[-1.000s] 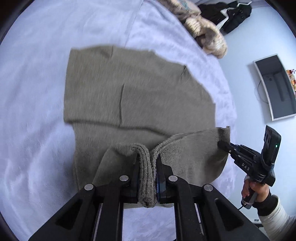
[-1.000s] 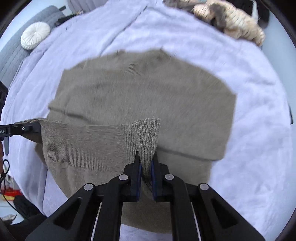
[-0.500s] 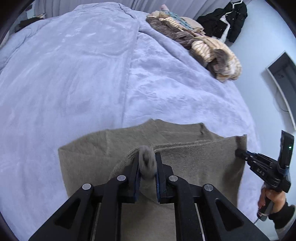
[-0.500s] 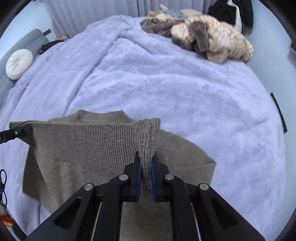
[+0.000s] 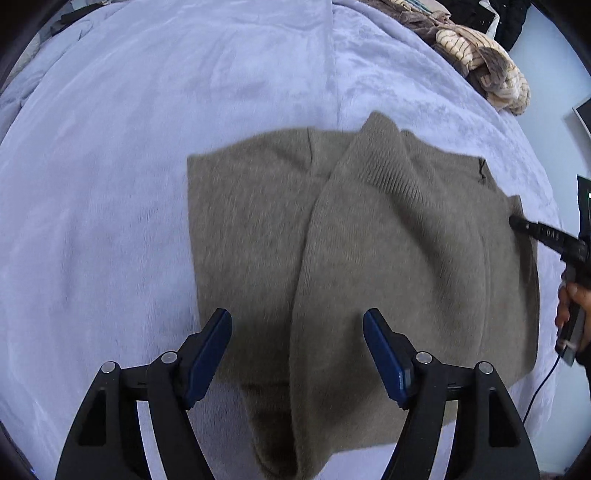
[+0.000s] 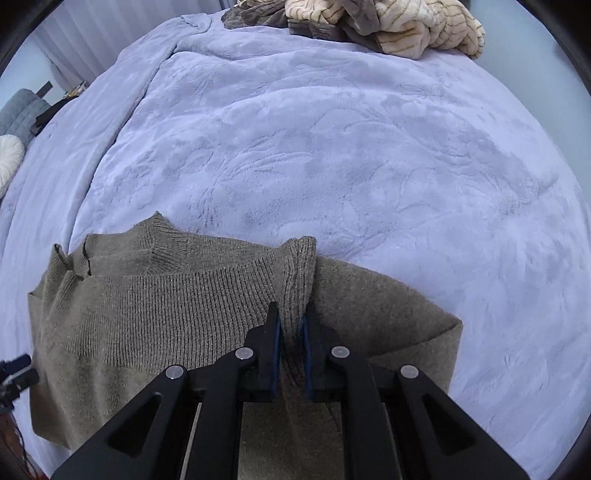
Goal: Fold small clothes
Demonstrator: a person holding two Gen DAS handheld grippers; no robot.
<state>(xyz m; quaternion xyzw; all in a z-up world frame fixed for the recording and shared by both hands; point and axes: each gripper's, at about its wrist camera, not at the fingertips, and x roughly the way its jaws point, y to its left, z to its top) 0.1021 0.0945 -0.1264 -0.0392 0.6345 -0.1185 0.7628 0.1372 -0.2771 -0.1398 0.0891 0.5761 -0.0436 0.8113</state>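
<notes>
Sweater (image 5: 369, 258), olive-brown knit, lies folded on the lavender plush bed (image 5: 147, 147), its ribbed hem laid over the body so the doubled cloth fills the middle and lower part of both views.

At 9 o'clock in the right wrist view, only a black tip of the left gripper shows at the sweater's edge. In its own view the left gripper (image 5: 297, 332) points steeply down over the near left part of the sweater; its jaws have just been opening and now stand spread wide, the blue pads clear of the cloth, with a raised fold of knit running between them but not pinched.

Toward 3 o'clock in the left wrist view, the right gripper (image 5: 515, 221) reaches in from the edge, its tip on the sweater's right corner, and a hand (image 5: 569, 310) grips its handle below. White letters on its finger read roughly "DAS", blurred. Its own view shows the jaws pressed nearly together, pinching a bunched ridge of ribbed hem (image 6: 297, 291).

At 1 o'clock, a heap of striped cream and brown clothes (image 6: 388, 22) sits at the bed's far side.
</notes>
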